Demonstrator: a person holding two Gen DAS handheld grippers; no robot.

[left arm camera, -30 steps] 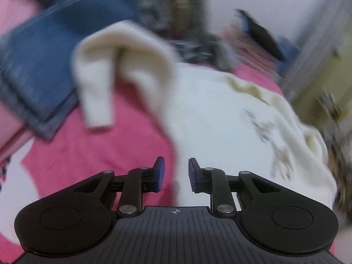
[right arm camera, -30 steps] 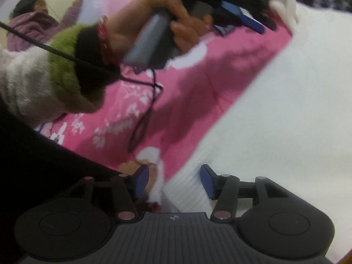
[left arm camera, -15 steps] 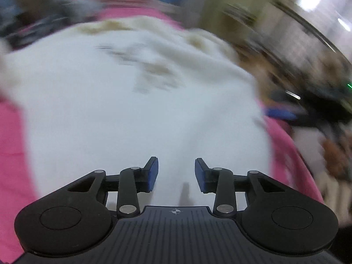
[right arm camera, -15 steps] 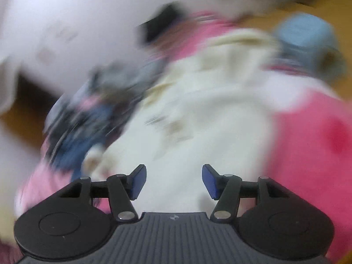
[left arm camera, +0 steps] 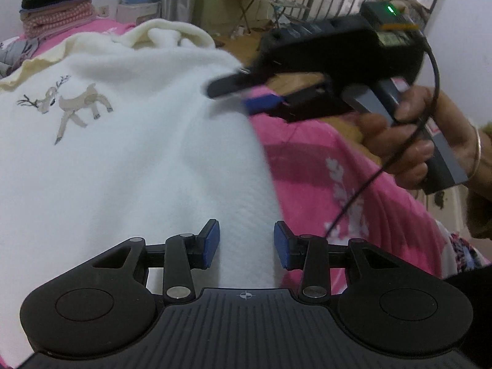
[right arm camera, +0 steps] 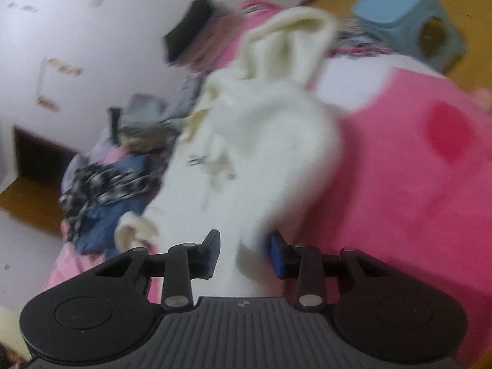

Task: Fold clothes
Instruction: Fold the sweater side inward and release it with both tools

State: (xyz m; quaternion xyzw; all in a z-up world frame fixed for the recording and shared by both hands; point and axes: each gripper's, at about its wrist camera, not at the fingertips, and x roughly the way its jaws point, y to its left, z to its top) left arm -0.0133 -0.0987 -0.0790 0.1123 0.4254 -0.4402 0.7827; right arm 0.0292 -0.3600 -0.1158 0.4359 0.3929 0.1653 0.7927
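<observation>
A white fleece sweater (left arm camera: 123,169) with an embroidered deer (left arm camera: 80,104) lies spread on a pink bedspread (left arm camera: 323,169). My left gripper (left arm camera: 246,244) is open low over the sweater's right edge, and that edge runs between its fingers. A hand (left arm camera: 399,141) holds my right gripper (left arm camera: 236,95) further along the same edge, at the sweater's far side. In the blurred right wrist view the right gripper (right arm camera: 244,253) is open, with the sweater (right arm camera: 246,153) bunched between its fingers and rising away from it.
A stack of folded clothes (left arm camera: 55,6) sits at the far end of the bed. Jeans and checked clothes lie in a loose pile (right arm camera: 107,184) beside the sweater. A blue stool (right arm camera: 406,15) stands on the floor. A black cable (left arm camera: 369,178) hangs from the right gripper.
Both grippers swung fast from the sleeve side to the sweater's other edge. The left gripper's gap widened; the right gripper's gap narrowed around the fabric.
</observation>
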